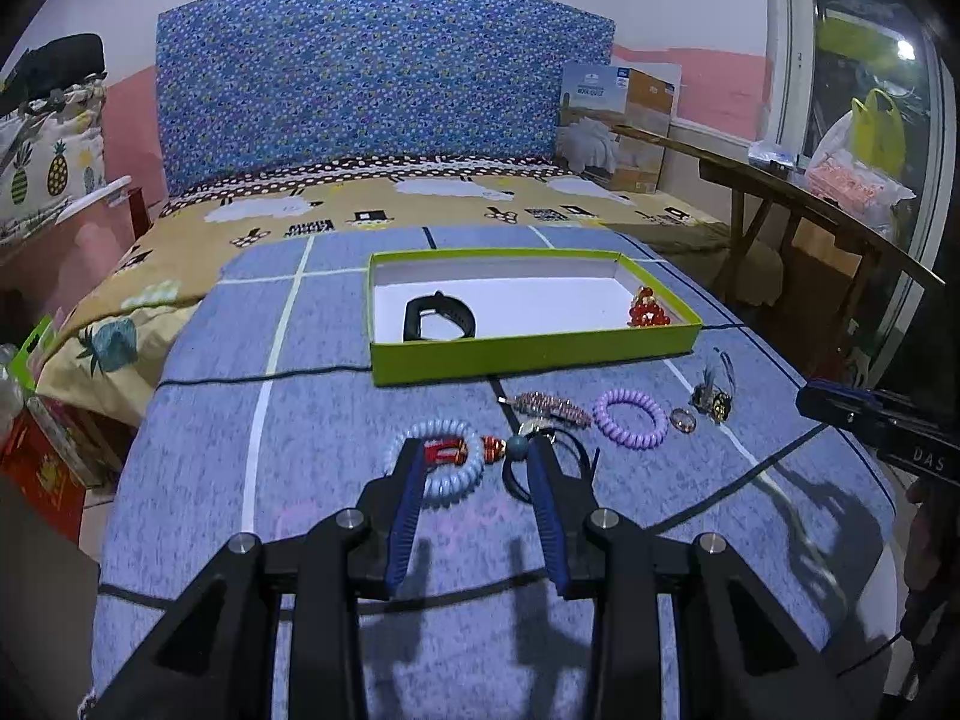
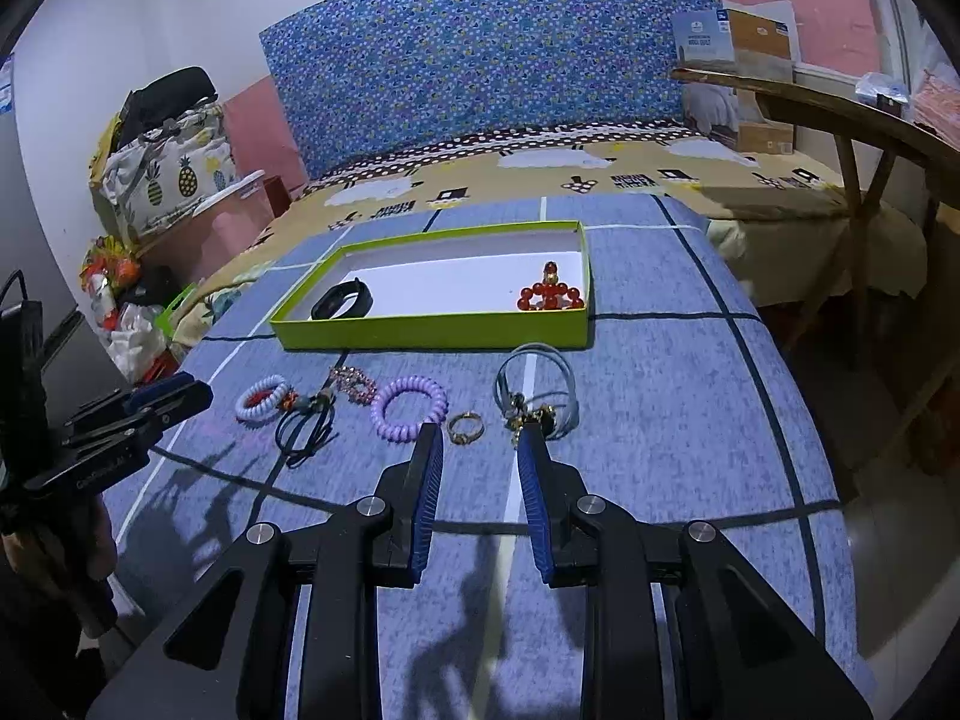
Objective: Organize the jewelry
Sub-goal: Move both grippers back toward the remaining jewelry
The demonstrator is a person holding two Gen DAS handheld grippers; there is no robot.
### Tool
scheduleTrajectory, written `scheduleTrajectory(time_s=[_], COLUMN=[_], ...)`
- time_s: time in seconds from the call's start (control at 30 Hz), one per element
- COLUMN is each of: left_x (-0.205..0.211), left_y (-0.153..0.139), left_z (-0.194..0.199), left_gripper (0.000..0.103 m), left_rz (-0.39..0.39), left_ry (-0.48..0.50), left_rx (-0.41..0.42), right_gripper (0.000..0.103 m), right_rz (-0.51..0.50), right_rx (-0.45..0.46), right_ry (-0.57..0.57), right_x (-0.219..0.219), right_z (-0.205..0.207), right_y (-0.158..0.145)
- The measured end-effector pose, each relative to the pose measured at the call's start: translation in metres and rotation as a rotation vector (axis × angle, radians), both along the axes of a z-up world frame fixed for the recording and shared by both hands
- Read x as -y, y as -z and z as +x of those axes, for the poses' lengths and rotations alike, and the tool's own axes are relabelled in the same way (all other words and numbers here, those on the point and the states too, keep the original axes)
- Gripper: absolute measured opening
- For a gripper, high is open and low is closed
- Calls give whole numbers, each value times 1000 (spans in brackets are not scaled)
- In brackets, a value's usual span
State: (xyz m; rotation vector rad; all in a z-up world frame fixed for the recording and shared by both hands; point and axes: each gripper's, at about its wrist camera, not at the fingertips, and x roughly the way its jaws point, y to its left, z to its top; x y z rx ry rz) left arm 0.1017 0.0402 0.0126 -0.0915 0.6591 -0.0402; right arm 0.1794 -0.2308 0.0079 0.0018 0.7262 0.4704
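Observation:
My left gripper (image 1: 474, 450) stands open over the blue checked sheet. A light blue spiral hair tie (image 1: 438, 471) and a red bead piece (image 1: 444, 453) lie beyond its tips, untouched. A black cord with a blue bead (image 1: 517, 447) lies by its right finger. My right gripper (image 2: 478, 438) is open too, and a small gold ring (image 2: 465, 427) lies on the sheet just past its tips. Beside the ring are a purple spiral tie (image 2: 410, 408) and a grey cord with a charm (image 2: 537, 396). The green box (image 2: 432, 333) holds a black band (image 2: 342, 300) and red beads (image 2: 549, 294).
A pink beaded clip (image 1: 549, 405) lies in front of the box. The bed runs back to a blue patterned headboard (image 1: 384, 72). A wooden bench (image 1: 798, 204) stands along the right edge. Bags and a pineapple-print bundle (image 2: 168, 174) pile up at the left.

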Motion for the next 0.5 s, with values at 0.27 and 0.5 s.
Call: scheduleTrajectory(time_s=[0.27,0.5], left_x=[3,-2], left_y=[3,12], left_z=[0,12], left_gripper=[36,36], left_rz=[15,25], left_ry=[-4,-14], left_rx=[-8,-39], right_gripper=[26,26], right_rz=[2,-3], right_rx=[-7,-24], right_ry=[9,27], right_x=[2,3], right_z=[-1,8], right_y=[3,9])
